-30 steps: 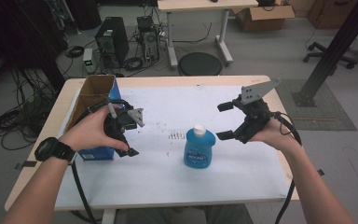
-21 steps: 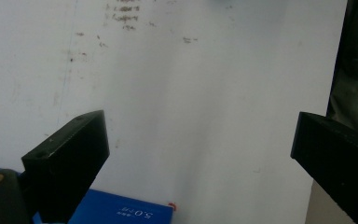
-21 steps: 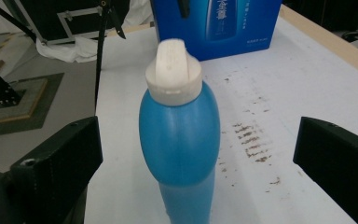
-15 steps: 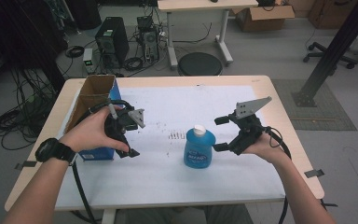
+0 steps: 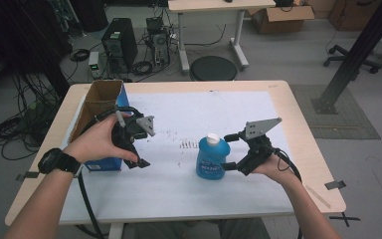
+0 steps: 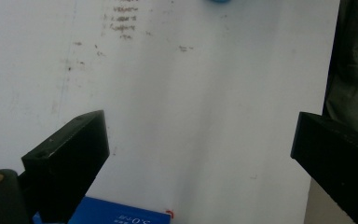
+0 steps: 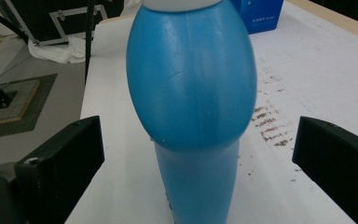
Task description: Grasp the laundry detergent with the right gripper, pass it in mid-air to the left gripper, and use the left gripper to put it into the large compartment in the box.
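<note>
A blue plastic bottle [image 5: 211, 159] with a white cap stands upright on the white sheet [image 5: 189, 189] near the table's middle. My right gripper [image 5: 230, 151] is open just to the bottle's right, its jaws reaching toward the bottle's two sides without touching. In the right gripper view the bottle [image 7: 191, 102] rises between the wide-apart jaws of the right gripper [image 7: 198, 158]. My left gripper [image 5: 146, 144] is open over the sheet at the left, beside the box, with nothing between its jaws. In the left gripper view that left gripper [image 6: 200, 154] looks down on bare, smudged sheet.
An open cardboard box with blue sides [image 5: 99, 104] stands at the table's left edge, behind my left hand; its blue corner [image 6: 121, 215] shows under the left jaw. Dark smudges [image 5: 186, 144] mark the sheet. A stool, desks and cables stand on the floor beyond the table.
My right gripper has moved left and down toward the bottle, so its open jaws now flank it. The left gripper and the bottle have stayed put.
</note>
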`<action>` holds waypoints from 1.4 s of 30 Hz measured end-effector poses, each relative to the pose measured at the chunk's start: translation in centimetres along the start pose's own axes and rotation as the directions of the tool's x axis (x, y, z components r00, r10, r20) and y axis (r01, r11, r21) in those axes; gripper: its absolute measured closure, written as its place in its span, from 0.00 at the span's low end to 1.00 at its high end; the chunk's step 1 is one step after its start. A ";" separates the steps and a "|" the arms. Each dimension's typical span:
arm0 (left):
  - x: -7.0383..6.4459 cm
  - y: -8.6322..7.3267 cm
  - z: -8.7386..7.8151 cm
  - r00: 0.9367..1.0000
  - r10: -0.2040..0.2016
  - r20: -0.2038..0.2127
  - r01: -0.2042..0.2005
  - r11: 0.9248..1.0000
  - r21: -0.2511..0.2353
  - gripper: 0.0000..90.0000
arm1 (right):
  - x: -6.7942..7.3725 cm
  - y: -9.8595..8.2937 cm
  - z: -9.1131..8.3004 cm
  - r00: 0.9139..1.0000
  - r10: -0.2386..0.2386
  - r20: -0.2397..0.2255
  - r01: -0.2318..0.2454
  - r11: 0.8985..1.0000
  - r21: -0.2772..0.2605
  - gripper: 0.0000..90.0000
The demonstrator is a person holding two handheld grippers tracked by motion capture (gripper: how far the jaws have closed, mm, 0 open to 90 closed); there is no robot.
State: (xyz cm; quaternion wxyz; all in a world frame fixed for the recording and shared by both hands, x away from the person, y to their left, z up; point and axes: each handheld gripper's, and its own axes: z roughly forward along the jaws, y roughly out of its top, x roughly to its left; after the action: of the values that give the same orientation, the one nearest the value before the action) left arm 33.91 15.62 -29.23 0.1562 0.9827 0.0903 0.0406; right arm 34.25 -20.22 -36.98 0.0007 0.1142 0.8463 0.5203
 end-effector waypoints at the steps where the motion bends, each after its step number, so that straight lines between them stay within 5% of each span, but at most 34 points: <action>1: 0.0 0.1 0.0 1.000 0.003 0.000 -0.003 1.000 -0.004 0.05 | 0.0 -0.1 0.1 1.000 0.002 -0.002 -0.002 1.000 0.000 0.02; 31: -0.3 0.3 -0.6 1.000 0.006 -0.017 -0.006 1.000 -0.014 0.05 | -0.3 -1.3 3.9 0.999 0.030 -0.030 -0.030 0.999 -0.025 0.07; 42: -0.4 0.4 -0.8 1.000 0.009 -0.018 -0.009 1.000 -0.018 0.05 | -0.2 -1.3 4.2 0.999 0.010 -0.033 -0.012 0.999 -0.041 0.17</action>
State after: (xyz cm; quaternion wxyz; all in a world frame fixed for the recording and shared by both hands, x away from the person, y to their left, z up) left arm 33.48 15.46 -28.38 0.1639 0.9813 0.0868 0.0509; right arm 34.70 -17.09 -40.09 -0.0138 0.1102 0.8347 0.5394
